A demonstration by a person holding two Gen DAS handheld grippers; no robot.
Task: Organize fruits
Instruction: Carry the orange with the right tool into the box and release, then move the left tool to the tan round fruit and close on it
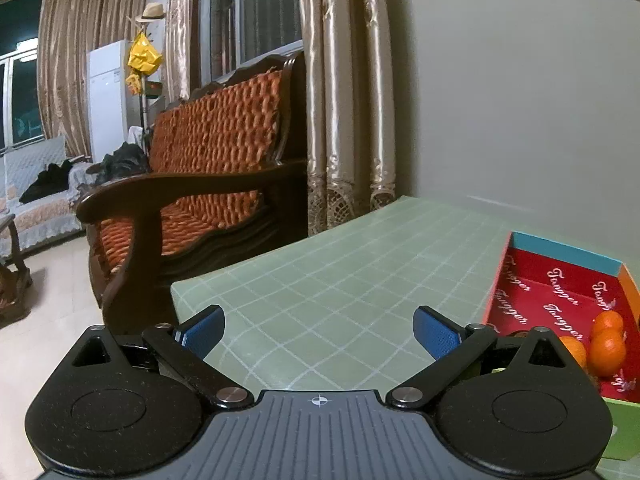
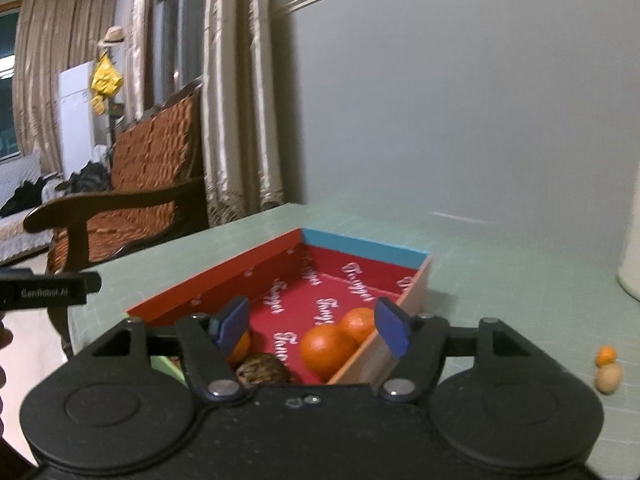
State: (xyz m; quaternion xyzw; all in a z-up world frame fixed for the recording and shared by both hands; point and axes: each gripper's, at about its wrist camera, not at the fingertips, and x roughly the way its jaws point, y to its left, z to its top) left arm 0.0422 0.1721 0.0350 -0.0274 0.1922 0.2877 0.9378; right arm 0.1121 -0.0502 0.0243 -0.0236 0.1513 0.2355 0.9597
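Both claws are spread wide with nothing between their blue pads: the left claw [image 1: 318, 330] hangs over bare green gridded surface [image 1: 320, 276], and the right claw [image 2: 314, 330] hangs over the near end of the red box [image 2: 224, 276]. The box sits on the surface, its inside printed with white script, one far wall blue. Counted from the right wrist view, it holds three oranges: a large one [image 2: 326, 350] against the right wall, a second [image 2: 358, 324] touching it just behind, and a third [image 2: 242, 346] half hidden behind the left pad. One dark, wrinkled round fruit [image 2: 262, 370] lies at the near end between them. The left wrist view shows the same box at its right edge with three oranges visible [image 1: 608, 350], partly covered by the claw's own linkage. Outside the box, well off to the right on the surface, two small fruits touch each other: one small orange [image 2: 606, 356] and one tan, egg-shaped fruit [image 2: 609, 377] just in front of it. One wooden sofa with orange cushions [image 1: 208, 168] stands beyond the surface
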